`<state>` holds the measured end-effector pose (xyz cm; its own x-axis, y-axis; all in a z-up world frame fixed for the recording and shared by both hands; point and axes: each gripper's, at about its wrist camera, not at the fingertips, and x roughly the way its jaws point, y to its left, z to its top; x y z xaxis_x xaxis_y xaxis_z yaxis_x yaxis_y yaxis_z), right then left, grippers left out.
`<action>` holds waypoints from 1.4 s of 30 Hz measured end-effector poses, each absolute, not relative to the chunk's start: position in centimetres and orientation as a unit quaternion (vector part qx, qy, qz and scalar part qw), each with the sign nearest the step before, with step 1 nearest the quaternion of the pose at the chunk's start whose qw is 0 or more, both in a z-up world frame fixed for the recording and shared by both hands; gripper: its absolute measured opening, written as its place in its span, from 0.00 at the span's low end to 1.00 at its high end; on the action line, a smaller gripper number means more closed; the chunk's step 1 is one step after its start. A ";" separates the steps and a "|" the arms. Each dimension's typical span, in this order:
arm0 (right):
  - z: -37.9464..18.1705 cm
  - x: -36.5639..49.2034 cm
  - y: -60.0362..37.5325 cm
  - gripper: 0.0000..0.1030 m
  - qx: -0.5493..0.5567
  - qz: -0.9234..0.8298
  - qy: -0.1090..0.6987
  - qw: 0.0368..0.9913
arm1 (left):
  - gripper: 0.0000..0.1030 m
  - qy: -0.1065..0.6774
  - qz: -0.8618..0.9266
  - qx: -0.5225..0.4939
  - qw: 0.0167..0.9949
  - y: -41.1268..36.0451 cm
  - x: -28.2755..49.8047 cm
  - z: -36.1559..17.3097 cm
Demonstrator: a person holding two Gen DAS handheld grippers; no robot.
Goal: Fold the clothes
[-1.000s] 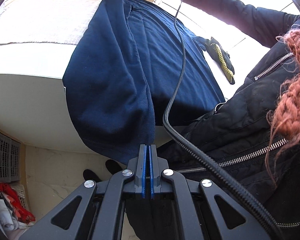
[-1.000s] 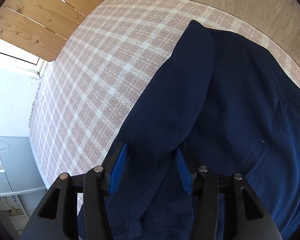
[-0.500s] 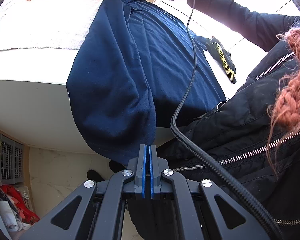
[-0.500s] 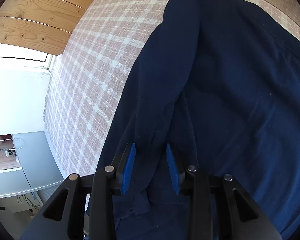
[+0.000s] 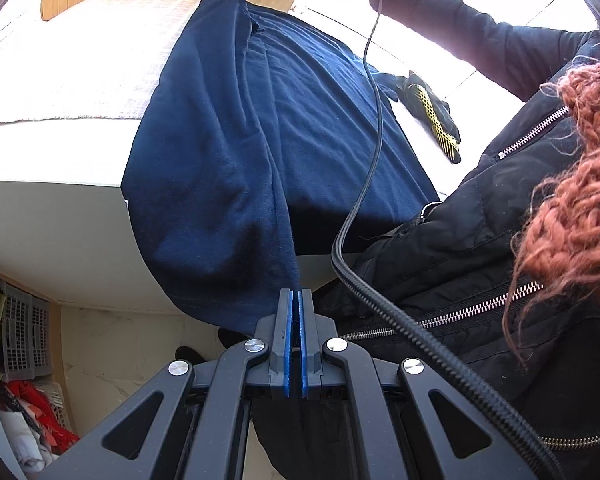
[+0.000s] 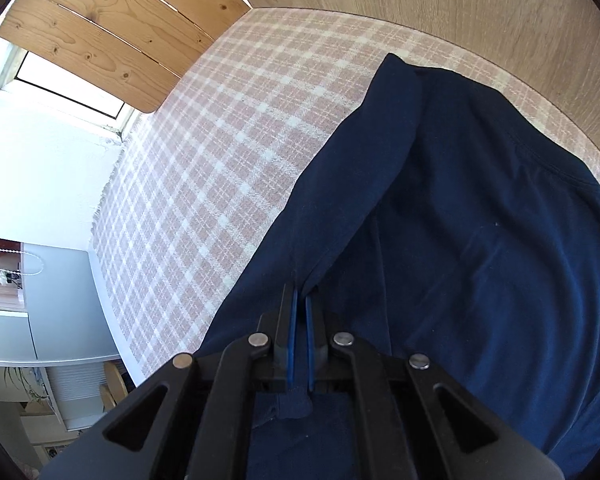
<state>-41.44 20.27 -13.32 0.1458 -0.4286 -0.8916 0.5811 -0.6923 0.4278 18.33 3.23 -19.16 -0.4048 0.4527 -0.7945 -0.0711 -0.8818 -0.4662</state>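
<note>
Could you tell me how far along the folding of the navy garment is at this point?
Early stage. Done: the navy garment is spread lengthwise on the checked blanket, one side doubled over. In hand: the left tongs pinch its near edge and the right tongs have shut on the far end. Left: the fold itself; the black and yellow item is untouched.

Navy garment (image 5: 240, 152) lower hem hidden behind left gripper (image 5: 295, 320) fingers.

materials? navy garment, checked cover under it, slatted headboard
Navy garment: soft matte knit, probably cotton jersey or light fleece; it drapes and creases loosely.
Checked cover: woven pink-and-cream textile; weave texture shows, fibre unclear.
Slatted headboard: pale wood, likely pine; knots and grain visible, low sheen.
</note>
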 end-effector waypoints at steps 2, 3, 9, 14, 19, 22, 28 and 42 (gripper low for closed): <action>-12.2 -41.4 21.1 0.04 0.645 -0.656 0.058 0.387 | 0.02 -0.182 0.819 -0.519 0.161 3.6 18.5 -18.7; -12.1 -41.4 21.4 0.04 0.645 -0.658 0.059 0.383 | 0.02 -0.184 0.819 -0.517 0.167 3.9 18.5 -18.7; -14.2 -40.9 23.6 0.04 0.655 -0.666 0.095 0.343 | 0.02 -0.198 0.803 -0.525 0.199 6.4 17.0 -20.9; -16.5 -40.5 22.6 0.09 0.657 -0.665 0.162 0.315 | 0.09 -0.175 0.782 -0.567 0.189 7.5 17.6 -23.3; -13.7 -39.2 23.0 0.19 0.615 -0.697 0.204 0.307 | 0.18 -0.186 0.803 -0.555 0.116 2.4 20.2 -23.2; -12.3 -38.4 22.8 0.40 0.599 -0.710 0.212 0.306 | 0.27 -0.184 0.817 -0.538 0.096 -0.8 19.6 -24.5; -12.2 -35.3 22.3 0.40 0.614 -0.690 0.192 0.331 | 0.36 -0.143 0.824 -0.536 0.119 -3.7 17.1 -28.2; -14.2 -30.1 24.9 0.40 0.645 -0.678 0.201 0.291 | 0.33 -0.145 0.822 -0.489 0.253 -5.3 12.1 -31.5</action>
